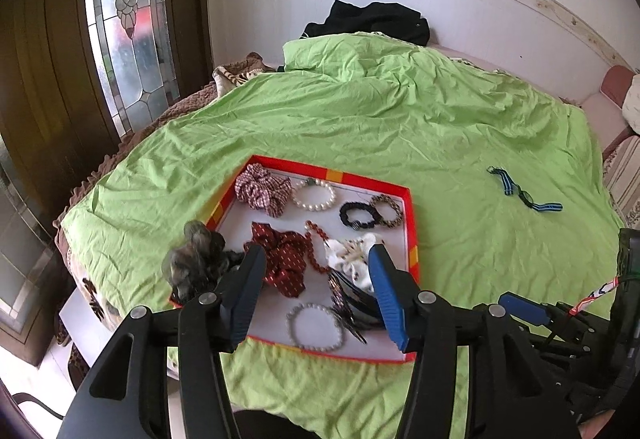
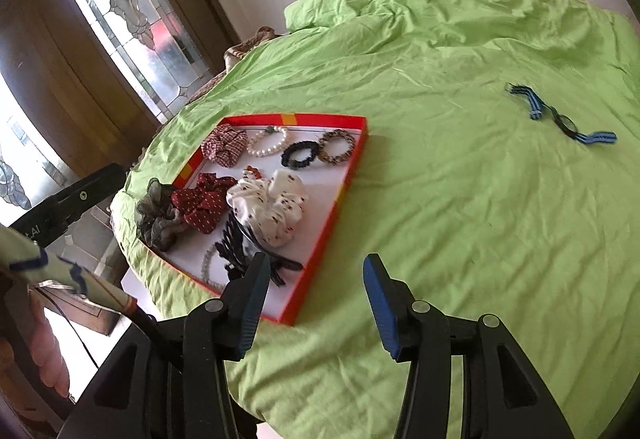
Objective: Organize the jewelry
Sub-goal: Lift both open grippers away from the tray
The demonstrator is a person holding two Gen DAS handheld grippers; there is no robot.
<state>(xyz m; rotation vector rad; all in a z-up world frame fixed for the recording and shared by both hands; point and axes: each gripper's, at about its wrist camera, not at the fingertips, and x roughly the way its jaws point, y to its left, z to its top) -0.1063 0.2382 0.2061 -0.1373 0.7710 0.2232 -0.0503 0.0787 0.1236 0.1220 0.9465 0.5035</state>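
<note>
- A red-rimmed tray with a white floor lies on a bed under a wrinkled green sheet, near the bed's left and near edges.
- In the tray: a checked scrunchie, a white pearl bracelet, a black hair tie and a brown patterned hair tie along the far side; a dark red dotted scrunchie, a red bead string, a white printed scrunchie, dark hair clips and a grey pearl bracelet nearer.
- A grey sheer scrunchie sits over the tray's left rim.
- A blue-striped strap lies alone on the sheet, well apart to the tray's right.
- The left gripper hovers above the tray's near half, jaws spread, nothing between them.
- The right gripper hangs over the tray's near right corner and bare sheet, jaws spread and empty.
- Open sheet runs wide to the right and far side; black clothing is heaped by the wall, and a glazed door stands left.
</note>
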